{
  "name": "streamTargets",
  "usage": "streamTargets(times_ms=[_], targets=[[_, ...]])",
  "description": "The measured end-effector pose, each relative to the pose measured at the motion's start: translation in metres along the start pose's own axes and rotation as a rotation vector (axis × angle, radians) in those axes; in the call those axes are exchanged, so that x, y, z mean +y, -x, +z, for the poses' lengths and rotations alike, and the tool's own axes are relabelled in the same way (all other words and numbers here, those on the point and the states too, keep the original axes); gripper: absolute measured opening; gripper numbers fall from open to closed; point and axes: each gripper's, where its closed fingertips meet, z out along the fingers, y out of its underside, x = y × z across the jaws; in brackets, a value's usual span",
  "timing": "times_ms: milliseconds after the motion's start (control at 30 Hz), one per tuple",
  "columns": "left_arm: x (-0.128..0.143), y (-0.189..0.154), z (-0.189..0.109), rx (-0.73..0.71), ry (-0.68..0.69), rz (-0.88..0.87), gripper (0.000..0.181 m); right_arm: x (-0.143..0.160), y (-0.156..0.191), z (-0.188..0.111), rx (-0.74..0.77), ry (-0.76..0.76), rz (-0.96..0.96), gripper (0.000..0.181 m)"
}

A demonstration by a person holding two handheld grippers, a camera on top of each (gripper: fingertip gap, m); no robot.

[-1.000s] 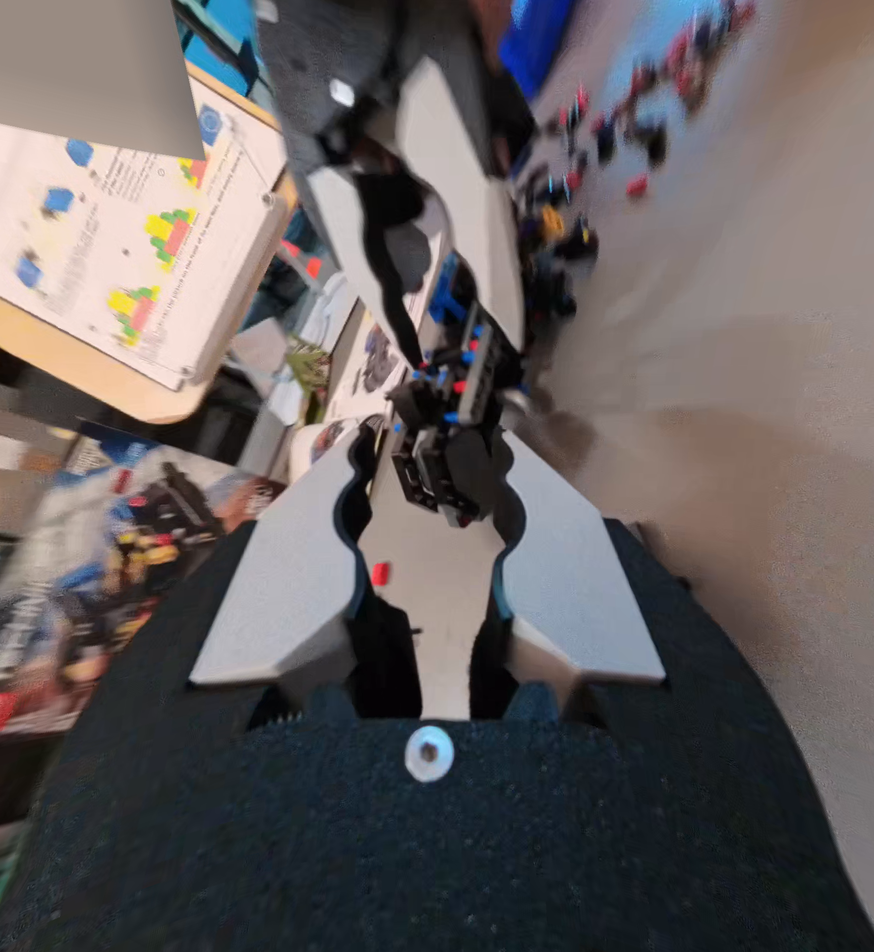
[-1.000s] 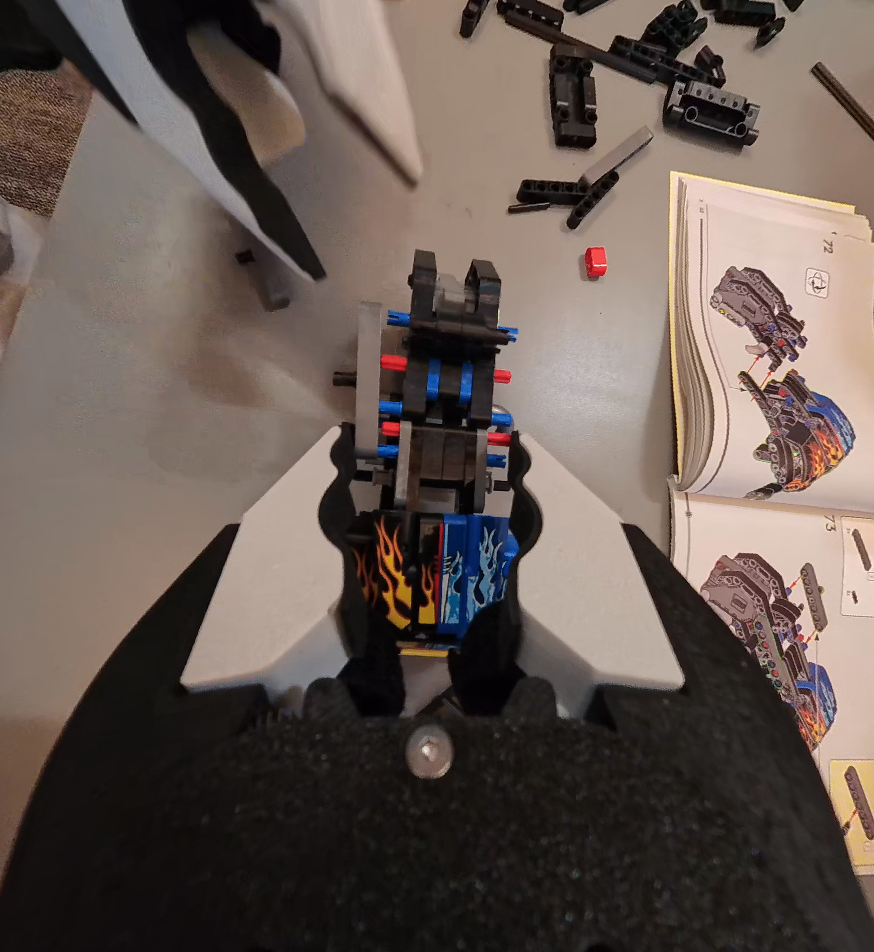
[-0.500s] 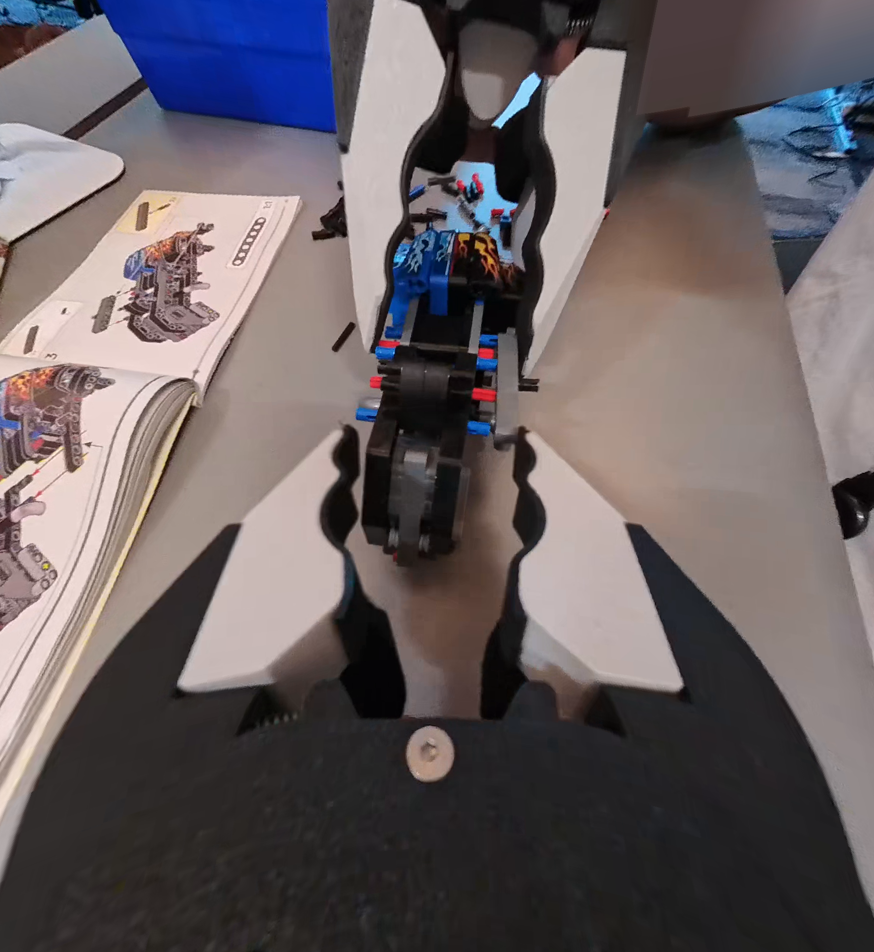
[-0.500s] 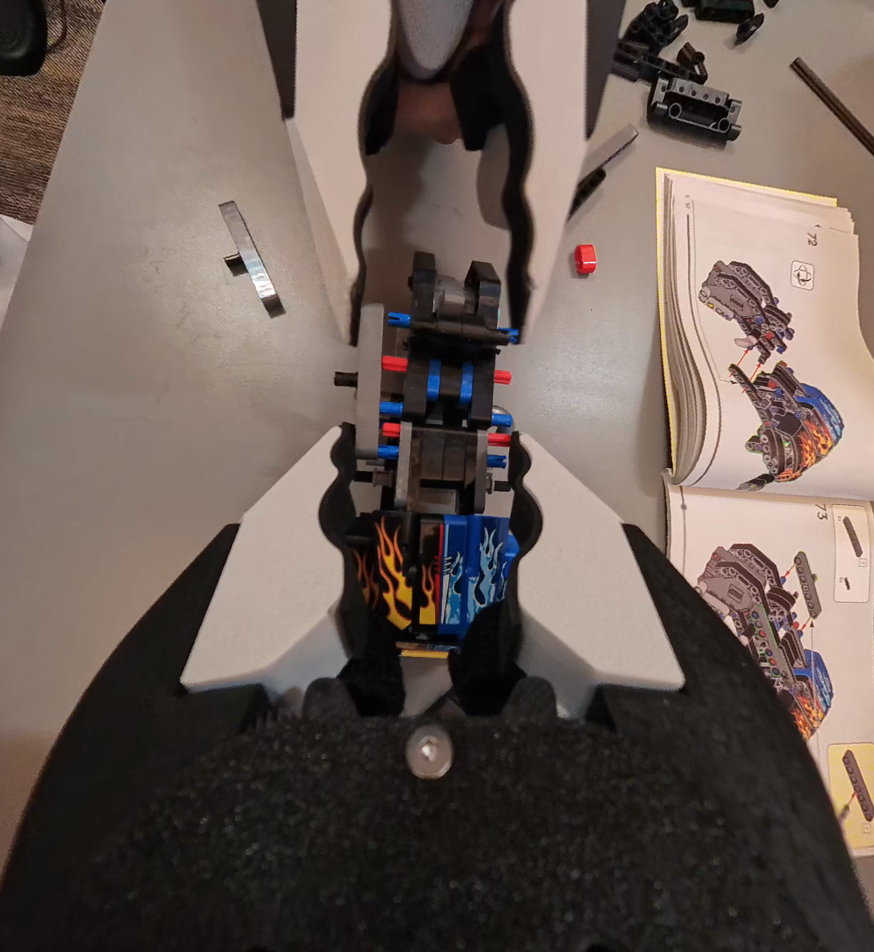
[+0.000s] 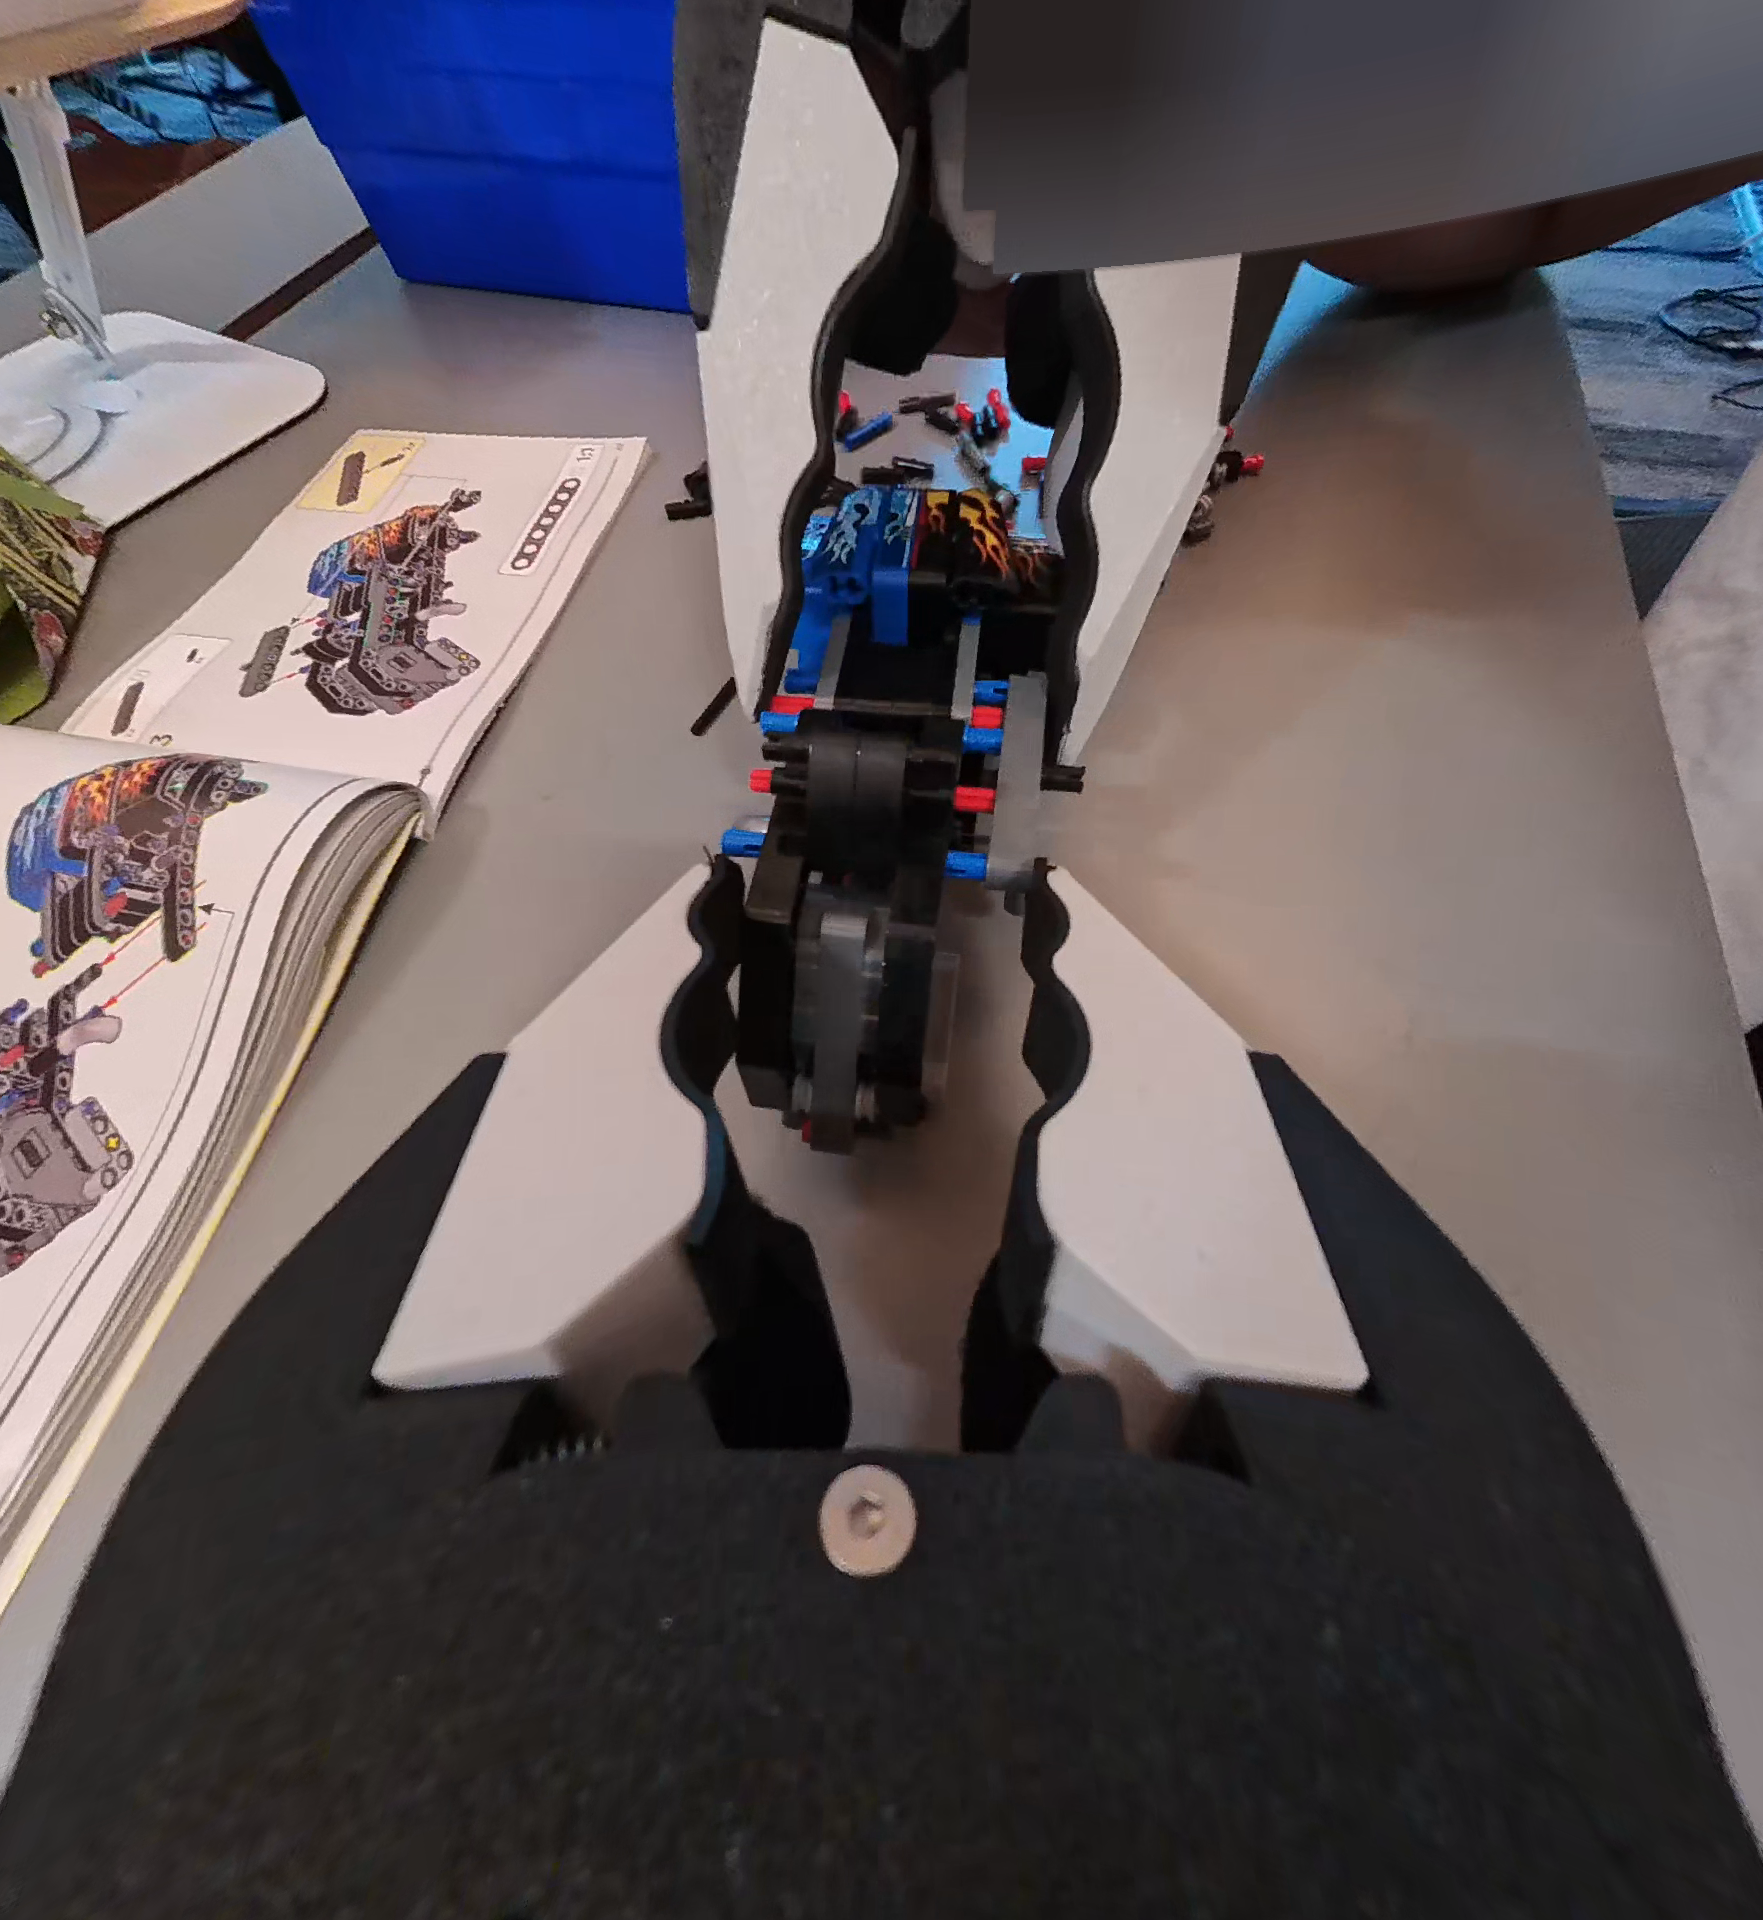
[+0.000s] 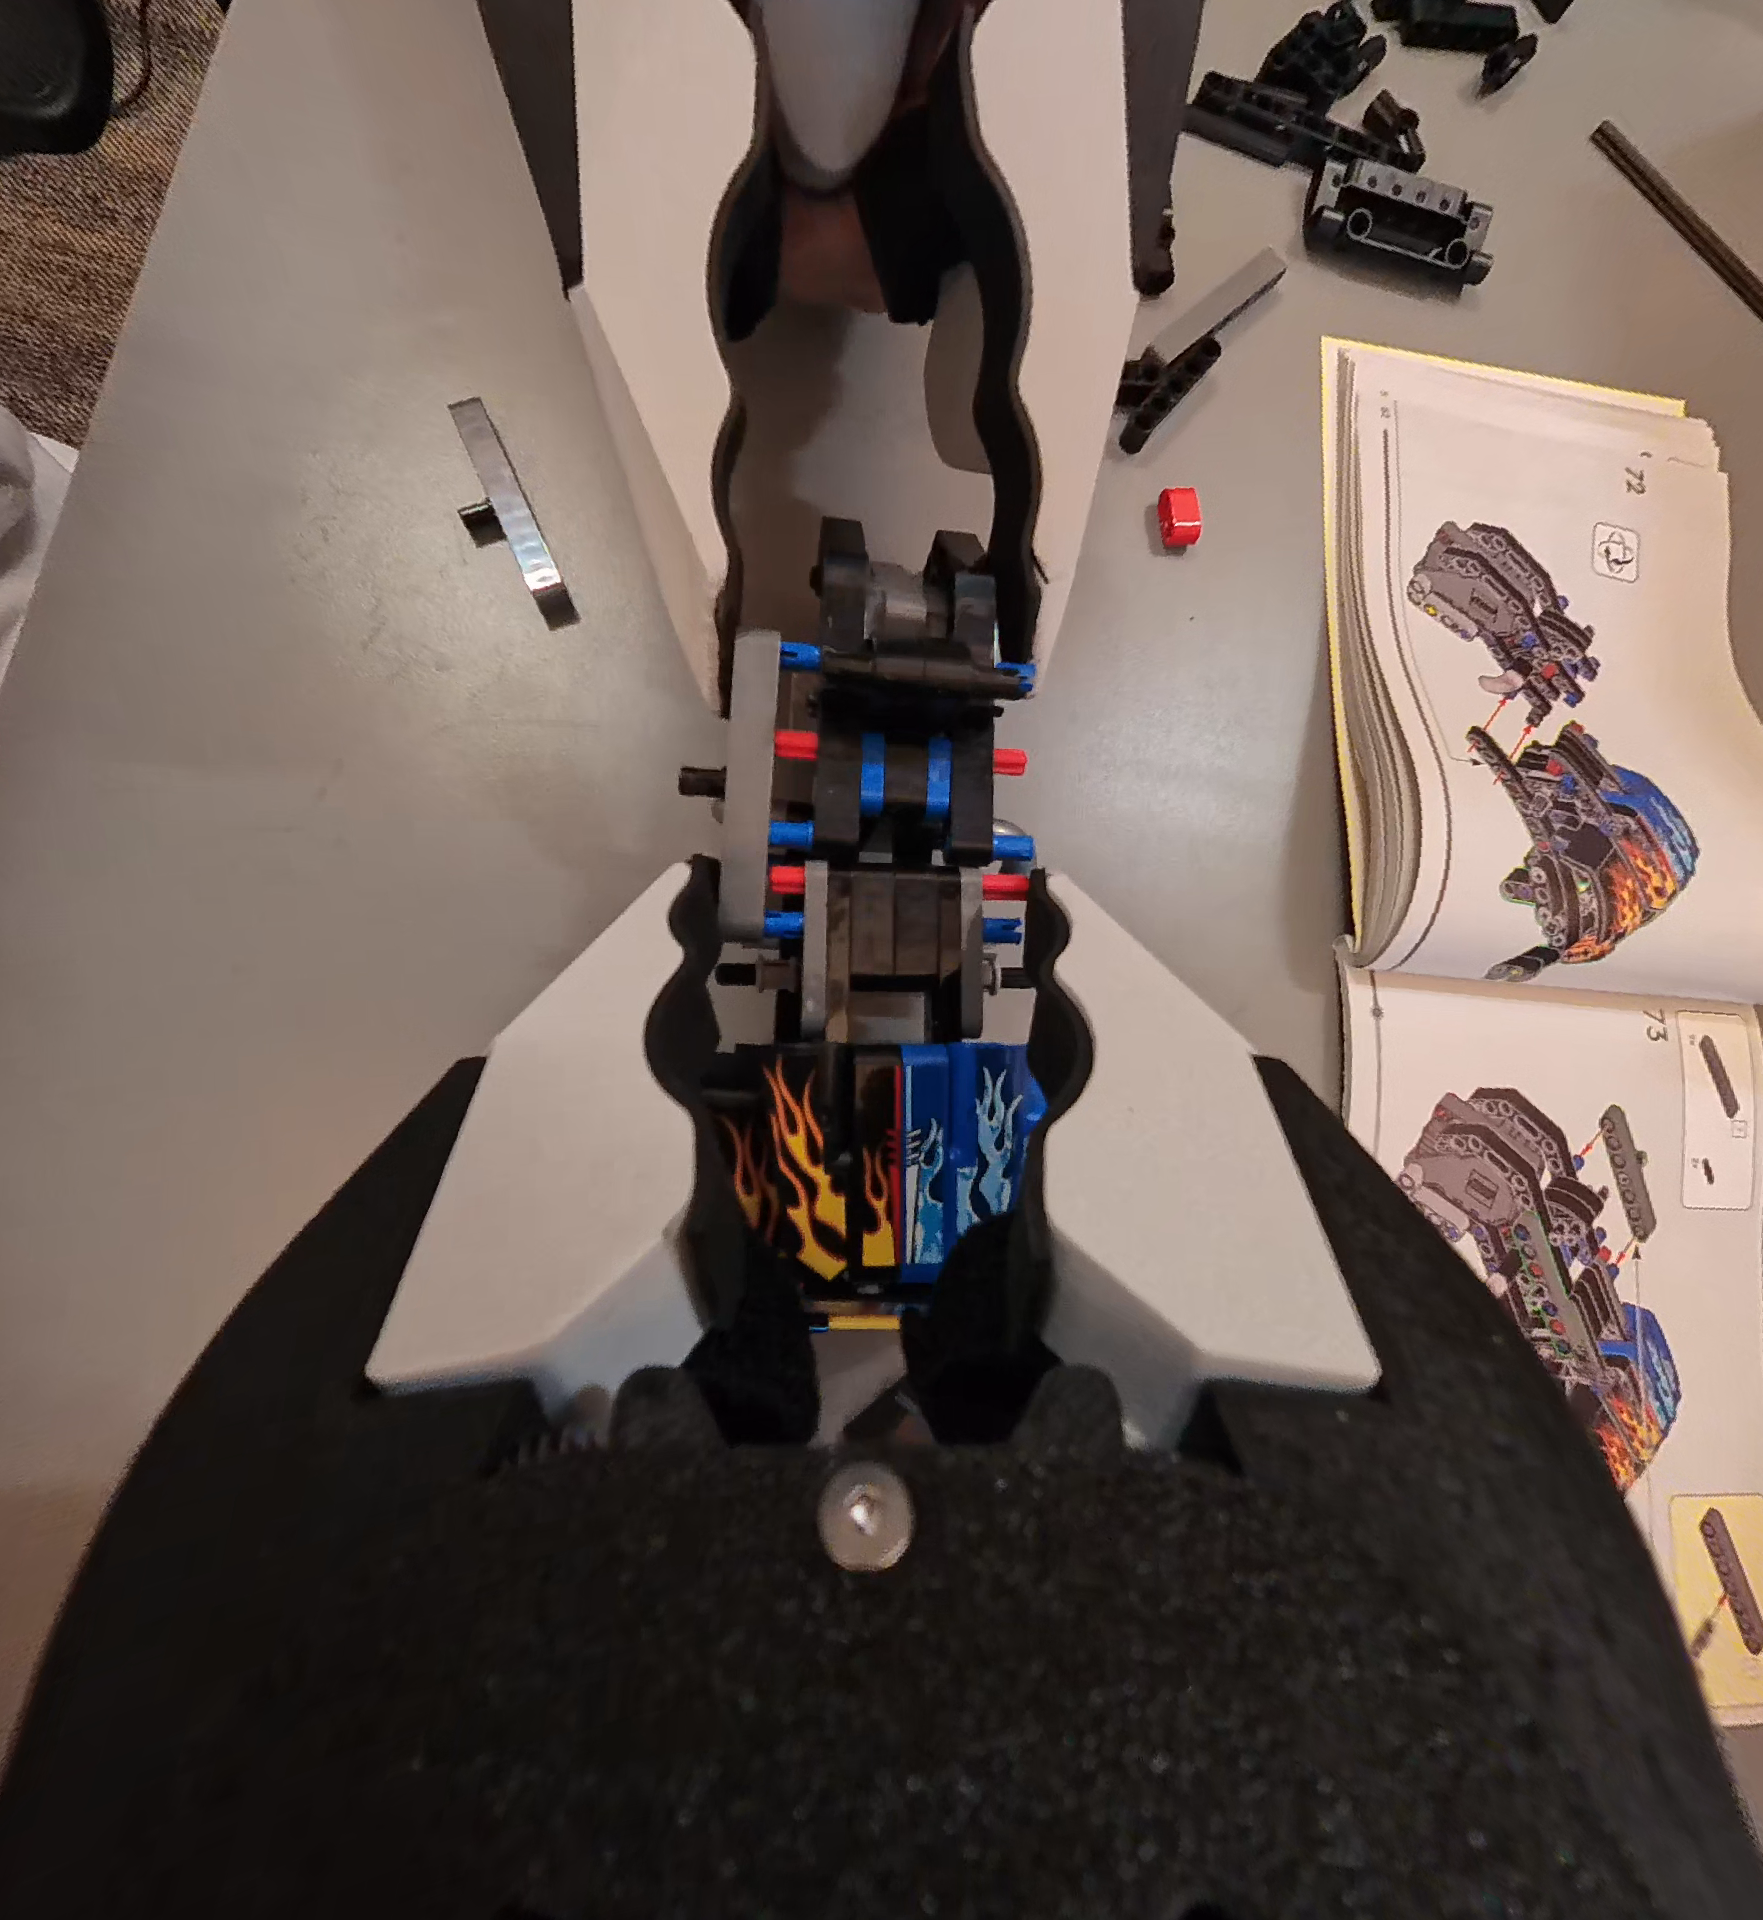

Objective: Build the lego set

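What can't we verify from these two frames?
- Left claw contact with the model: left wrist view shows gaps on both sides; touching or not is unclear.
- Model's underside: hidden by its own body in both views.
- Right claw pad contact: in shadow, right wrist view.
- Manual: right edge cut off, right wrist view.
- Loose pins: too small, seen between the far claw's fingers, left wrist view.

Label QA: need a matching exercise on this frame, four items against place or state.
Items:
1. model
2. red stud
3. manual
4. left gripper

States:
A. lying open on the table
B. open around the model's black end
C. loose on the table beside the manual
D. clamped at its flame end by the right gripper

Pairs: 1-D, 2-C, 3-A, 4-B
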Motion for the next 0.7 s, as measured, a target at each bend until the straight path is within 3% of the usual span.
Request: streamTargets(times_ms=[400,700], targets=[[0.0017,0.0051,-0.0023,-0.045,-0.01,0.013,0.051,0.0016,-0.0038,0.0011,-0.019,-0.026,0.022,0.065],[0.0011,0.004,-0.0016,-0.05,-0.013,0.011,0.052,0.0046,-0.0054,-0.0007,-0.051,0.001,0.031,0.056]])
